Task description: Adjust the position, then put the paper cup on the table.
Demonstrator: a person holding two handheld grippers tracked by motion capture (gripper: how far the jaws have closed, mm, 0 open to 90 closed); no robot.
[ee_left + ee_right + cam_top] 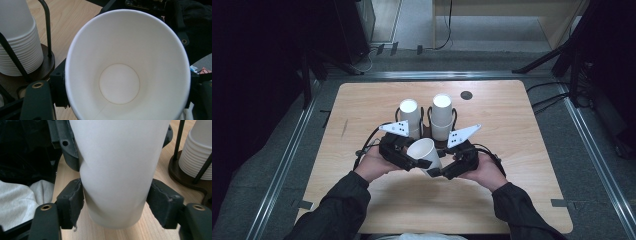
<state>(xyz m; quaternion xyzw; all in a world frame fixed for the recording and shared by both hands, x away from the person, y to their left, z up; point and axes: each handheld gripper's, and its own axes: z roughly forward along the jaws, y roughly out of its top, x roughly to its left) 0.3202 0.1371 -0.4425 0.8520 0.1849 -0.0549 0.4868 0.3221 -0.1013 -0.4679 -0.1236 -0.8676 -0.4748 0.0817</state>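
High view: above the person's side, facing forward and down over the whole worktop (362, 105) | Left gripper view: very close, looking into the mouth of the paper cup (120, 75) | Right gripper view: very close, at that cup's outer wall | Shared: cup, cup stacks (197, 157), worktop.

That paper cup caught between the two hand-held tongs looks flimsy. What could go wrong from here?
1. The paper cup hangs tilted above the table between the left tongs and right tongs; if both let go, it may drop and roll.
2. In the right gripper view its wall already looks dented near the pads; a harder squeeze could crush it.
3. The cup stacks in their holder stand just behind; a careless swing might topple them.
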